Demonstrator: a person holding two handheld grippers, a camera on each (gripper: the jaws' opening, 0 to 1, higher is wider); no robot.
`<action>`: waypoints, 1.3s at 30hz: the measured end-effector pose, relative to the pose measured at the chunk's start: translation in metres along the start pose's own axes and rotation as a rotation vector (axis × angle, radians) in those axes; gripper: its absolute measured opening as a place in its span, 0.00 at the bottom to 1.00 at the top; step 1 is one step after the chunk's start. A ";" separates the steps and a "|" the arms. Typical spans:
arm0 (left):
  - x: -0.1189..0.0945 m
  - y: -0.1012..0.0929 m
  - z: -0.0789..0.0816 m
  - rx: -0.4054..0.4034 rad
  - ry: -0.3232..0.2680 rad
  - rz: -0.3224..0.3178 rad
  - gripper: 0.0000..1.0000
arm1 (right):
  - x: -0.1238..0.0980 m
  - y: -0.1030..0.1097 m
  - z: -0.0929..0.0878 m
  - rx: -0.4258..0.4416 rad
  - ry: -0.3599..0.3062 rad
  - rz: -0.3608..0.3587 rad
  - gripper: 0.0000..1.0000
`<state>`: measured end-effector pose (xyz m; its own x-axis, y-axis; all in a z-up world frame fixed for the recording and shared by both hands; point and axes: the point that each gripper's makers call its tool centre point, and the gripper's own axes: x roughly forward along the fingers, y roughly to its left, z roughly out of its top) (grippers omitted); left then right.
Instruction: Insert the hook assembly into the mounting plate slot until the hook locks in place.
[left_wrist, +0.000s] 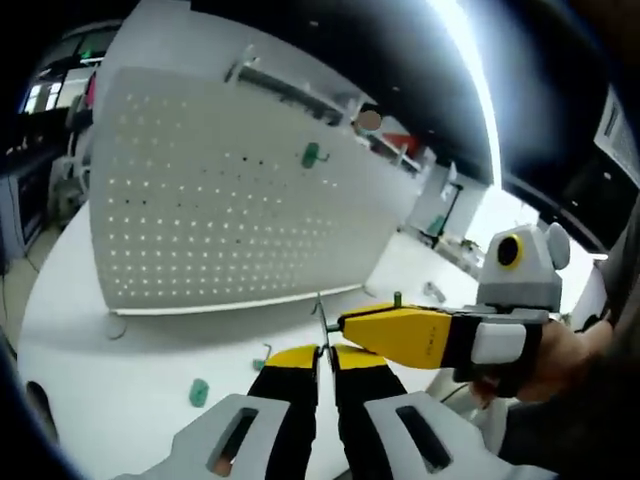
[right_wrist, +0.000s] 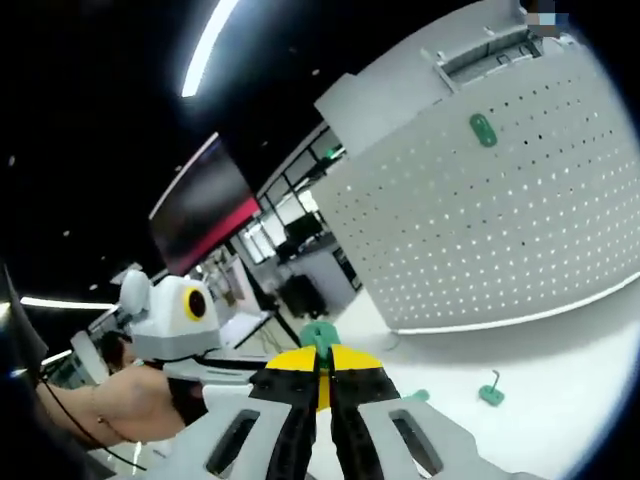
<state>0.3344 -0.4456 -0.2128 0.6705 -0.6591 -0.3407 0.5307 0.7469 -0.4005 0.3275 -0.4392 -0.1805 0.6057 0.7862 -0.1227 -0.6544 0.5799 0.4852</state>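
A white pegboard mounting plate (left_wrist: 230, 200) (right_wrist: 500, 220) stands upright on the white table. One green hook piece (left_wrist: 312, 155) (right_wrist: 483, 130) sits in its upper holes. My left gripper (left_wrist: 325, 352) is shut on a thin metal hook wire (left_wrist: 320, 318) that rises from its yellow tips, in front of the board's lower edge. My right gripper (right_wrist: 320, 362) is shut on a green plastic hook base (right_wrist: 320, 335). In the left gripper view the right gripper (left_wrist: 345, 325) reaches in from the right, tips close to the wire. In the right gripper view the left gripper's body (right_wrist: 170, 310) shows at the left.
Loose green pieces lie on the table (left_wrist: 120, 400): a small block (left_wrist: 199, 392) and a hook with a green base (left_wrist: 262, 362) (right_wrist: 490, 392), plus another piece (right_wrist: 418, 396). A person's hand (left_wrist: 560, 350) holds the right gripper. Shelving and office furniture stand behind the board.
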 end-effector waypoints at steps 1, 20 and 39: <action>0.000 -0.001 0.001 0.001 -0.004 -0.002 0.04 | -0.001 0.001 0.001 -0.007 -0.002 0.001 0.00; -0.011 -0.005 0.024 0.076 -0.059 0.030 0.01 | 0.001 0.017 0.021 -0.189 0.006 0.019 0.01; -0.015 -0.011 0.038 0.205 -0.104 0.053 0.01 | -0.003 0.025 0.032 -0.252 0.002 0.018 0.07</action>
<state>0.3379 -0.4409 -0.1711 0.7441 -0.6141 -0.2630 0.5808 0.7892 -0.1995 0.3241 -0.4335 -0.1400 0.5919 0.7974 -0.1175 -0.7576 0.6002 0.2565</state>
